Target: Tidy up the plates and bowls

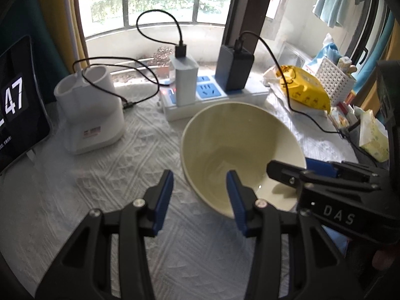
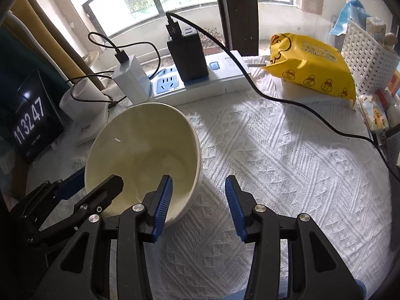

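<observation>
On the white tablecloth (image 2: 275,150) stands the cream bowl (image 2: 142,157), tilted. Both grippers' fingers straddle its rim, apart: left gripper (image 1: 200,200), right gripper (image 2: 198,205). Only the right view shows the clock's (image 2: 30,122) full digits.

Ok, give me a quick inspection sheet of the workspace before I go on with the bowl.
Surface: white textured cloth covers the table.
Job's things: one cream bowl, empty, apparently tilted; no plates seen.
Clutter: yellow wipes pack, white basket, white holder, clock display.
Grippers: left gripper and right gripper open, each straddling the bowl's rim.
Cables: power strip carries white charger and black charger; black cable crosses the cloth.
Surroundings: window behind.
</observation>
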`<state>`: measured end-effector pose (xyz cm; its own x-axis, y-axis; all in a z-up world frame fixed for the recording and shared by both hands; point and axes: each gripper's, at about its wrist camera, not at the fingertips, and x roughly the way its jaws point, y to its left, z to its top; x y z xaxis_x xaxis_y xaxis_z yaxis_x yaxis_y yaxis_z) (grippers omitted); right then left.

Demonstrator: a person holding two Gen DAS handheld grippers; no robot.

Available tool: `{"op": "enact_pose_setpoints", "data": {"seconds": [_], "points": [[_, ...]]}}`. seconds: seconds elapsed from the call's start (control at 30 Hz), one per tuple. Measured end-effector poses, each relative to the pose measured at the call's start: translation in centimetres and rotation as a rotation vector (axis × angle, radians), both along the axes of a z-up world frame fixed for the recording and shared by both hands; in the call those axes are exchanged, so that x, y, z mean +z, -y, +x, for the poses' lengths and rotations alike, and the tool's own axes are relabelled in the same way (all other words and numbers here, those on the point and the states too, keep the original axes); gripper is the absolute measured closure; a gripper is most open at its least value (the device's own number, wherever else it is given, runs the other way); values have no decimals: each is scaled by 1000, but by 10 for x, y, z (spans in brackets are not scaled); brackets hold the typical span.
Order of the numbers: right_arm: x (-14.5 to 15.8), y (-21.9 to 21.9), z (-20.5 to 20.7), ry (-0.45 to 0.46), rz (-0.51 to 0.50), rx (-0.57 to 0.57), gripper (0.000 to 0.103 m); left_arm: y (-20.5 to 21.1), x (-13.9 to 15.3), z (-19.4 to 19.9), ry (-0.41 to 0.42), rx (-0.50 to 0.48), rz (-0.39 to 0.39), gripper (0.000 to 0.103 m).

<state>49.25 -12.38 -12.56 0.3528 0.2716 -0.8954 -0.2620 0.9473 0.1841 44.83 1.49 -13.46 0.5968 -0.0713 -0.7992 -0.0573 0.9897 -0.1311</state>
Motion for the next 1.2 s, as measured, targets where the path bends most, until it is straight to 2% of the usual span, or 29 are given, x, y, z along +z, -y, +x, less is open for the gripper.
{"op": "enact_pose_setpoints", "data": {"seconds": [0.1,0.23,0.43,0.7,1.2], "points": [[-2,-2,0,2,-2,7,59,2,0,0,0,-13,3,64],[-1,-9,-3,10,-2,45,74,7,1,-2,9,-24,30,67],[-1,-14,-5,28,-36,47,75,6,3,-3,11,-25,29,70],[2,-12,-8,37,-29,48,75,7,6,-7,14,-23,28,70],[29,-3,-24,90,-17,55,75,8,28,-24,55,-14,25,70]]}}
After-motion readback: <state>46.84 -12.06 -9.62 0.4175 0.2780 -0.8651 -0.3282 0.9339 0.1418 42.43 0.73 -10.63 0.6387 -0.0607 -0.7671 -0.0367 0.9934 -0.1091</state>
